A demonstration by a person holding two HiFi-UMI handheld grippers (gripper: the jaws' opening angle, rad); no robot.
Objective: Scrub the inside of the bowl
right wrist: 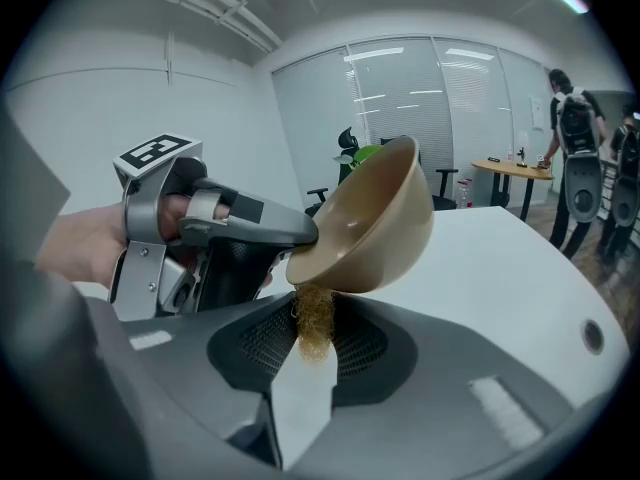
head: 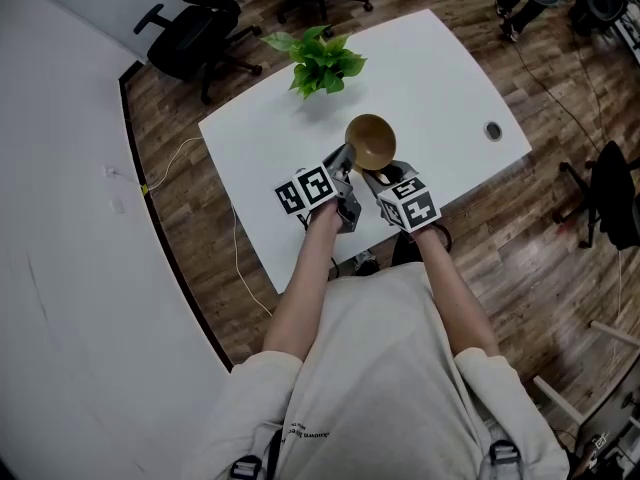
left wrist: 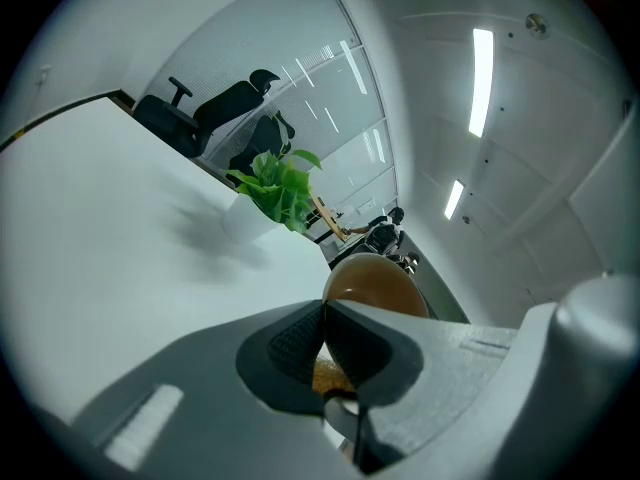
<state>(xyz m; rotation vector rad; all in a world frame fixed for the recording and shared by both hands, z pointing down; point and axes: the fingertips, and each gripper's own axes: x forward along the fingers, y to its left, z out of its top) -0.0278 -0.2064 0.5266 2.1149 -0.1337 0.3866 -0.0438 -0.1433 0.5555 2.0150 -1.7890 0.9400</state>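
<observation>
My left gripper (left wrist: 326, 338) pinches the rim of the brown bowl (right wrist: 375, 223) above the counter (head: 440, 78). My right gripper (right wrist: 312, 346) clamps a golden scrubber (right wrist: 314, 318) at the bowl's lower edge.

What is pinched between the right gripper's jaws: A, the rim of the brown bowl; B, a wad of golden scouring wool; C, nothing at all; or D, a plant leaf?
B: in the right gripper view, the right gripper has its jaws closed on the golden scouring wool. The wool sits just under the tilted brown bowl, whose rim is clamped by the left gripper.
</observation>
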